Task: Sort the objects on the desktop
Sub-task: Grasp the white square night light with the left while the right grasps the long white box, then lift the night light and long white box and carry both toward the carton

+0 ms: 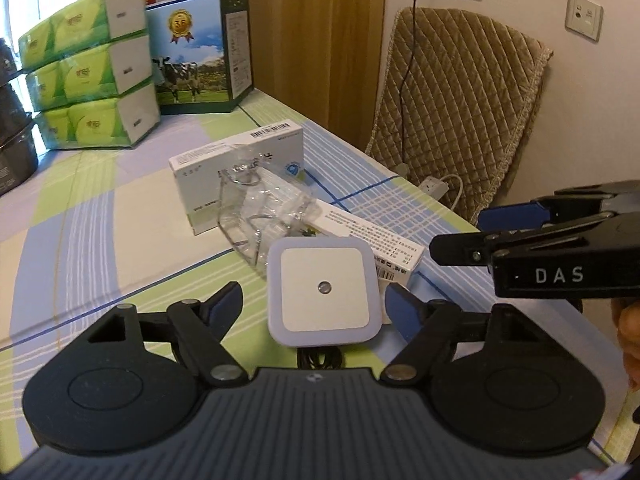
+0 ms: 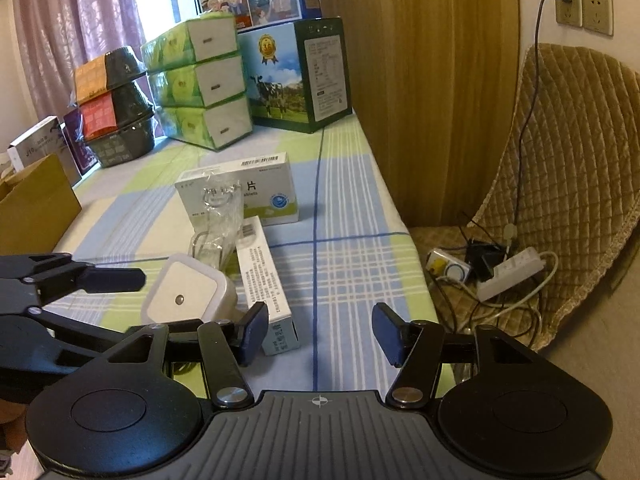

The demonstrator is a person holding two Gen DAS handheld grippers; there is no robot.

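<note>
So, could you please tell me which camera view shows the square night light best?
The left wrist view: the night light faces the camera squarely between the open left claw. The right wrist view shows it obliquely, its lower edge hidden.

Stacked green tissue packs [image 2: 196, 84] stand far left, beside a cow-printed carton [image 2: 296, 76]. A quilted chair [image 2: 568, 168] holds a power strip [image 2: 512, 272] at right.

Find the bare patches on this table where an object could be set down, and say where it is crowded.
Free: the checked cloth between the long white box and the table's right edge, and the stretch left of the medicine box, before the tissue packs. Crowded: the middle, where night light, clear plastic packet and both boxes cluster.
</note>
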